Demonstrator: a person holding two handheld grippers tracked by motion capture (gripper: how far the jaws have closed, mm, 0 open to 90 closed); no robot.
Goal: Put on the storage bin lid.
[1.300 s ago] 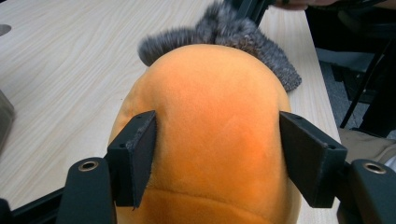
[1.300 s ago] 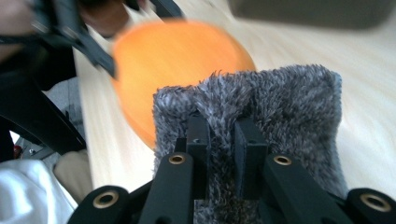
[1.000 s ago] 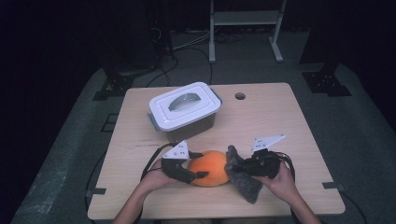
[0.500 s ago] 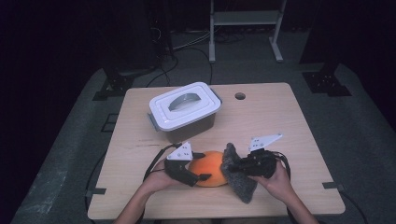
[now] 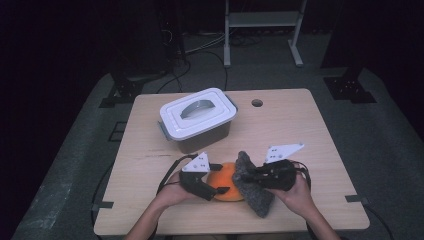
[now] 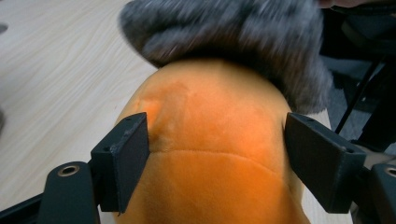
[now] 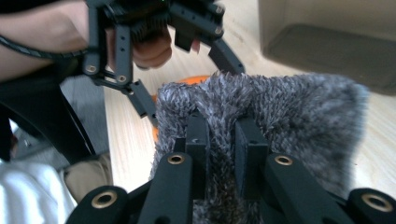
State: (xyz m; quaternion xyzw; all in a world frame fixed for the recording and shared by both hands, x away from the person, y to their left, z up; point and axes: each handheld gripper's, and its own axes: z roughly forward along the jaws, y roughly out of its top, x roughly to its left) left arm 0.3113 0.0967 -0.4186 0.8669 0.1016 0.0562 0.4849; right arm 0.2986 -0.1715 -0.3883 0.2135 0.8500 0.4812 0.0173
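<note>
Since the earlier frame, grey fuzzy cloth (image 5: 252,182) has lifted over orange plush (image 5: 225,187) at the table's (image 5: 300,130) near edge. Right gripper (image 7: 223,140) is clamped on cloth; left gripper (image 6: 217,144) jaws squeeze plush. Both are soft and light: grip folds. Lidded bin (image 5: 197,120) stands beyond.

Orange plush ball (image 5: 226,181) and grey fuzzy cloth (image 5: 252,187), near edge of table.
The ball is round, soft and seamed, resting on the wood. The shaggy cloth is bunched, draped against the ball's right side and over its top.
</note>
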